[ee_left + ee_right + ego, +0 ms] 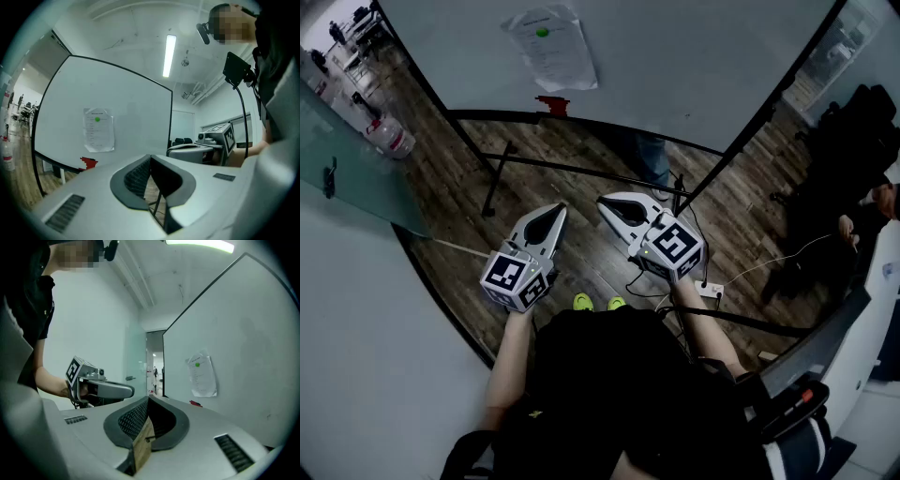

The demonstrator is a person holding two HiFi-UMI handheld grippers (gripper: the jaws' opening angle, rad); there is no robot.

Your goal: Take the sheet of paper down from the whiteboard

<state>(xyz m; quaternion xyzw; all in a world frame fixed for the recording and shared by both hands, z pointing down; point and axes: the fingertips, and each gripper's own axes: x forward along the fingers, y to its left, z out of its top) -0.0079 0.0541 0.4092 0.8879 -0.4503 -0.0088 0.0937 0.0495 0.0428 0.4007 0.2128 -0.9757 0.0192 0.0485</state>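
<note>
The sheet of paper [549, 46] hangs on the whiteboard [694, 66], pinned by a green round magnet [543, 32]. In the left gripper view the paper [98, 130] is ahead and to the left; in the right gripper view the paper [202, 375] is ahead and to the right. Both grippers are held level, side by side, well short of the board. My left gripper [555, 208] is shut and holds nothing, its tips [150, 157] meeting. Shut and empty too is my right gripper [607, 200], jaws closed [148, 399].
A red object [551, 104] lies on the board's ledge under the paper. The board's black stand legs [492, 183] spread over the wood floor. A glass partition [347, 159] and a bottle [391, 137] are at the left. A power strip [711, 290] and cables lie right.
</note>
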